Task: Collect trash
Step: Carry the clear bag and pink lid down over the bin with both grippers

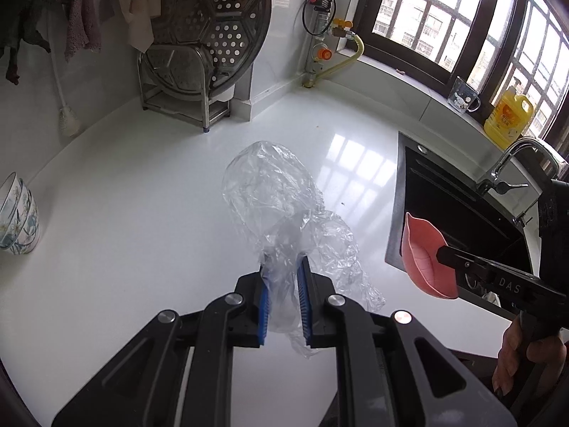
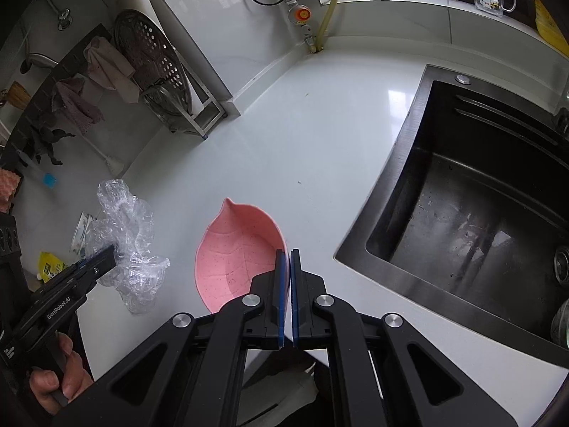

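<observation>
My left gripper is shut on a crumpled clear plastic bag and holds it above the white counter. The bag also shows in the right wrist view, with the left gripper at the left. My right gripper is shut on the rim of a pink leaf-shaped dish, held above the counter beside the sink. In the left wrist view the dish and right gripper are to the right of the bag.
A black sink with a tap lies to the right. A metal rack with perforated steamer trays stands at the back. Stacked bowls sit far left. A yellow bottle and a mug stand on the windowsill.
</observation>
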Demonstrator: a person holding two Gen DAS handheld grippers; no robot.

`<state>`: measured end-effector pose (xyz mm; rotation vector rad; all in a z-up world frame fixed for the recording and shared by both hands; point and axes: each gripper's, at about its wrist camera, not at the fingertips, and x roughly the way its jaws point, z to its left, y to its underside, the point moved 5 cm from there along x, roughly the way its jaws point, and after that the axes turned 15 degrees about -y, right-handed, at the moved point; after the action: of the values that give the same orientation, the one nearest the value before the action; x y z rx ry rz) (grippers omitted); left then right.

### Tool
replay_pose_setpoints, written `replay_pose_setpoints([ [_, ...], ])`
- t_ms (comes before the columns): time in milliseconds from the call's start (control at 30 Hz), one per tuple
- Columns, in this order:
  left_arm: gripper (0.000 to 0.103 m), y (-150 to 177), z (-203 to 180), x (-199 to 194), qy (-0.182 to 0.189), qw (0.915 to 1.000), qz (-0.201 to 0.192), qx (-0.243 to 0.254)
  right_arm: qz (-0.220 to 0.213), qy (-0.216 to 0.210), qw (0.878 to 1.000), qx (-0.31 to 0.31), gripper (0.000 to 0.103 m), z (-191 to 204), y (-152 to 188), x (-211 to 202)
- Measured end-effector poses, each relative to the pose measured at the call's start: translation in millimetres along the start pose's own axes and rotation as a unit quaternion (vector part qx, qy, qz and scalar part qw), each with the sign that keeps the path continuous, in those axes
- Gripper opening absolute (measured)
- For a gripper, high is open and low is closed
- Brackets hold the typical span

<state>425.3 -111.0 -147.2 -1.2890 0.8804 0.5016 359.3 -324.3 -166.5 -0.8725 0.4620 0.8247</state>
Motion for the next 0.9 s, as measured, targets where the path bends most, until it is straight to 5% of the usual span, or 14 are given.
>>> replay_pose_setpoints([
  [267, 0.015, 93.8, -78.1, -53.6, -0.001, 0.9997, 0.009, -0.022, 0.007, -0.015, 0.999, -0.027, 0.003, -41.1, 83.0, -80.1],
  [533, 0.015, 201.7, -138.8, -63.8, 0.015, 0.9978, 0.062, -0.016, 0.070, -0.005, 0.997, -0.020, 0.003, -88.1, 191.6, -118.6],
  [733, 0.015, 261.5, -142.2, -22.3, -0.005, 0.9941, 0.108, 0.016, 0.114, 0.011, 0.993, 0.001, 0.003, -115.9, 255.7, -93.4],
  [900, 0.015, 317.7, -135.2, 54.4, -0.012, 0.9888, 0.141, 0.048, 0.142, 0.024, 0.989, 0.044, 0.003, -157.2, 312.3, -22.5],
])
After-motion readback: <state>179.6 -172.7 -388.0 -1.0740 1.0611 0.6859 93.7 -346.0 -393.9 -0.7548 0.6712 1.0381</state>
